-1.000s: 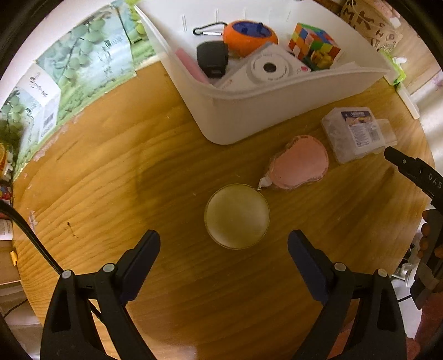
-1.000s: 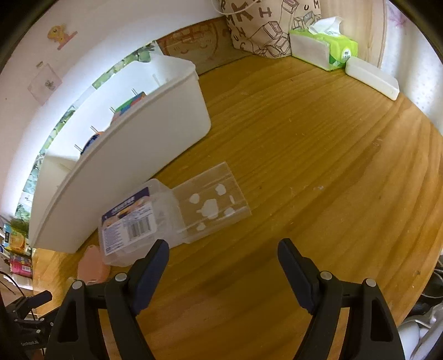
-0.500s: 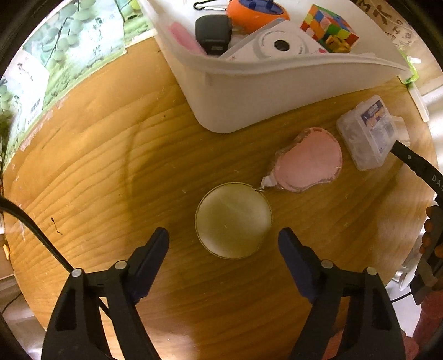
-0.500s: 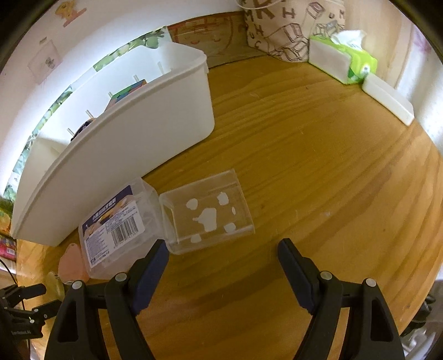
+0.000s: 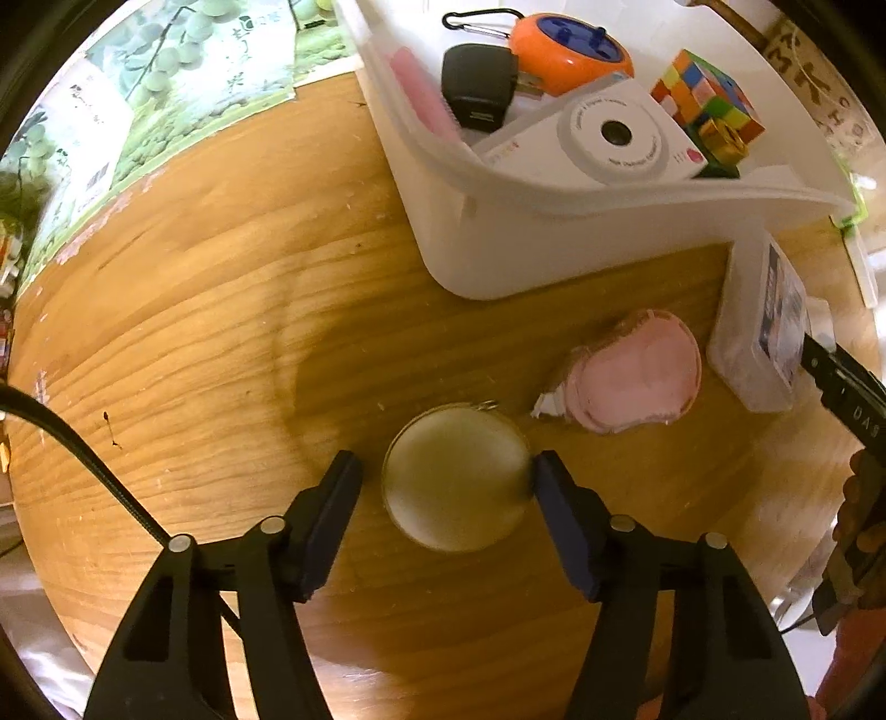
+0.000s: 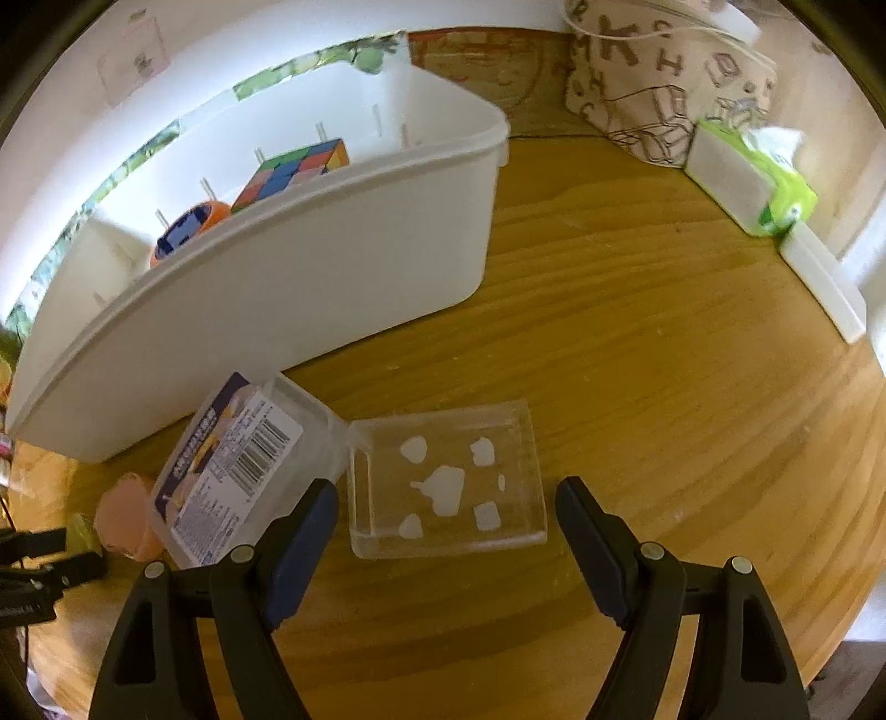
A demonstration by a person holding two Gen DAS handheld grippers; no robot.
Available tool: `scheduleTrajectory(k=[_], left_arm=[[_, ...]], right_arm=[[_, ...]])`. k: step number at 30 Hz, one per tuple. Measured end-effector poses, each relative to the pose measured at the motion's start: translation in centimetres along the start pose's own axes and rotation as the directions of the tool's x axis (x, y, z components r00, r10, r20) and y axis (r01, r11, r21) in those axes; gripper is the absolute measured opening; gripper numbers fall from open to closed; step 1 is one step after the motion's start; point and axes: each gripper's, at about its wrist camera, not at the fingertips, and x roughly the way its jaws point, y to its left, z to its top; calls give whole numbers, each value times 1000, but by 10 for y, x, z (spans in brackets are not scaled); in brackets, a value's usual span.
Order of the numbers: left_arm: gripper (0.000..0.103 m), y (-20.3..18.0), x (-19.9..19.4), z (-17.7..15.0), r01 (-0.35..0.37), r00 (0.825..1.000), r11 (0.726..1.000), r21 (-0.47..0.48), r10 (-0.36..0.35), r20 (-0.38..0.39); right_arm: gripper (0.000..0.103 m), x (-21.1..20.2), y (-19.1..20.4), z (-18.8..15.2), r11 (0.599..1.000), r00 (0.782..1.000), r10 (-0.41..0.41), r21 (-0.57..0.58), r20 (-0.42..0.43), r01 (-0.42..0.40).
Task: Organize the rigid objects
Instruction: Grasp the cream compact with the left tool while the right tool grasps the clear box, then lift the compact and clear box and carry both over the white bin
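Note:
A round pale disc with a gold rim (image 5: 455,477) lies flat on the wooden table. My left gripper (image 5: 446,479) is open and straddles it; the right finger touches its rim, the left finger stands a little off. A pink pouch (image 5: 637,370) lies just beyond it to the right. My right gripper (image 6: 446,509) is open and hovers around a clear flat plastic box (image 6: 446,479). A labelled clear box (image 6: 238,465) lies to its left, by the left finger. The white bin (image 5: 554,232) holds a white camera (image 5: 603,141), a puzzle cube (image 5: 706,108), an orange gadget (image 5: 570,52) and a black block (image 5: 479,86).
A grape-print carton (image 5: 155,94) stands along the table's far left edge. A patterned cloth bag (image 6: 664,77), a green tissue pack (image 6: 747,183) and a white slab (image 6: 825,282) sit at the far right. The right gripper shows in the left wrist view (image 5: 841,387).
My left gripper has moved forward and down until its fingers flank the disc, and the fingers have narrowed. My right gripper has moved toward the clear flat box.

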Motion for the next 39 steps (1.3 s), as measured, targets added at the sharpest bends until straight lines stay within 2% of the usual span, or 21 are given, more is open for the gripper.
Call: scheduleTrajectory(k=[2,5,14,20,28,35,39], left_arm=[[61,0,0,2,-17,1000,1000,-12,17,7],[59,-3,-2,4,-28,999,999,-30,29,13],[59,-3,-4,1,-36,999,995,-89,38,19],[59,8,-2,-1,-36,999,991,-125,39,24],[59,12,-2,-21,-37,999,992,-118,39,18],[59,17,-3,-45,-33,999,996,-88,34,14],[59,25,-3,-57,-35,999,994,-102,36,5]], right_arm=[[81,2,4,2,999,1000,-15,-36,-8,15],[80,6,9,5,996,999,-34,-87,-22,32],[61,7,21,12,983,999,-10,-182,-44,2],[61,10,25,16,978,997,-5,-209,-76,-11],[60,12,32,18,980,992,-18,-197,-126,-7],[60,6,37,-1,984,988,-32,-177,-152,4],[60,-1,41,-17,990,985,-15,-142,-173,-10]])
